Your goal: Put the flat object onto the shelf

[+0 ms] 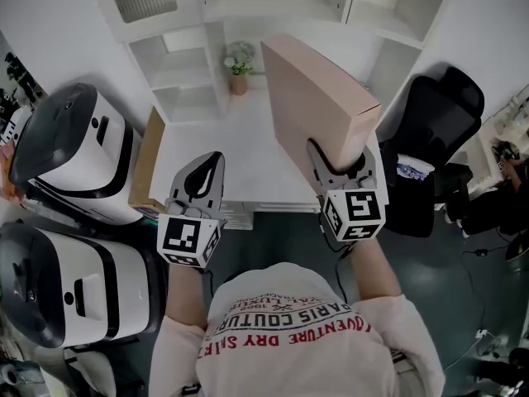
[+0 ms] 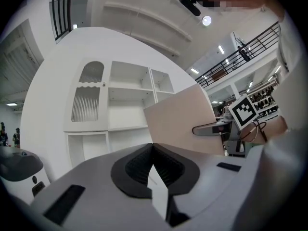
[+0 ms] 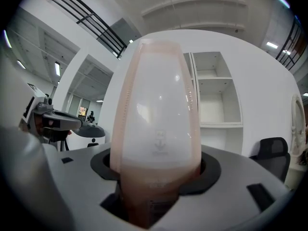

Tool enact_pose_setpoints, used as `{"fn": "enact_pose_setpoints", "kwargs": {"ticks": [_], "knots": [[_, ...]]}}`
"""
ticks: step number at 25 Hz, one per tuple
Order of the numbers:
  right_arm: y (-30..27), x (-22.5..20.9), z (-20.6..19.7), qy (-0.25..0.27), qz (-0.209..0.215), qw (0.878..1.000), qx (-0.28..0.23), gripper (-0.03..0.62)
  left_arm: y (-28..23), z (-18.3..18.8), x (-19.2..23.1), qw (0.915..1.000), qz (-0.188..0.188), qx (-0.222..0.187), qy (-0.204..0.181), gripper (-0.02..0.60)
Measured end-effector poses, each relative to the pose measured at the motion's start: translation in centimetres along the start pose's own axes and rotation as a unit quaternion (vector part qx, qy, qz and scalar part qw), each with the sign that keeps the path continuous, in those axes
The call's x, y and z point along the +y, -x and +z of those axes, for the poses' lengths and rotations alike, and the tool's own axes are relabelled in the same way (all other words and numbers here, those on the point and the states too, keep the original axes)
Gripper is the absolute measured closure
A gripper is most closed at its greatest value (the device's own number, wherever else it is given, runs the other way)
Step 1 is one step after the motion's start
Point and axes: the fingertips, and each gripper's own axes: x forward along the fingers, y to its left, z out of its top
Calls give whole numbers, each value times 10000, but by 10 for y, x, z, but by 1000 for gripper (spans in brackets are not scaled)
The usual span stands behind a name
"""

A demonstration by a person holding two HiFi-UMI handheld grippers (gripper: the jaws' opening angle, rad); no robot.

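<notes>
Right tongs clamp the near end of the flat box. The box stands on edge, its long axis running away from the person over the table toward the shelf straight ahead. Left tongs are closed on nothing, beside the box and apart from it, so the right hand is the carrier.

Count: one flat box, two tongs, one shelf unit with several open bays, one potted plant.
</notes>
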Motion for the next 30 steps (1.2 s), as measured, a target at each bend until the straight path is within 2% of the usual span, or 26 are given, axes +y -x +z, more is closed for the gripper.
{"fn": "enact_pose_setpoints", "kwargs": {"ticks": [6,10,13,17,26,28,30], "knots": [[-31,-11,8,54,-8,10000,-15,281,-29,7,18,9999,6,-84,-57,569],[-50,-14,20,249,-113,9996,10,281,-48,16,30,9997,-141,-181,-110,568],[-65,-18,38,551,-151,9983,73,281,-60,24,40,9993,-216,-260,-168,568],[-87,-25,70,1248,-264,9917,181,278,-71,24,48,9988,-329,-273,-243,569],[-142,-34,125,2693,-538,9609,343,283,-88,20,70,9985,-452,-203,-252,568],[-150,-35,138,3063,-611,9493,360,286,-91,18,72,9984,-470,-170,-258,569],[-157,-32,152,3585,-672,9301,432,286,-92,16,76,9985,-484,-163,-217,569]]}}
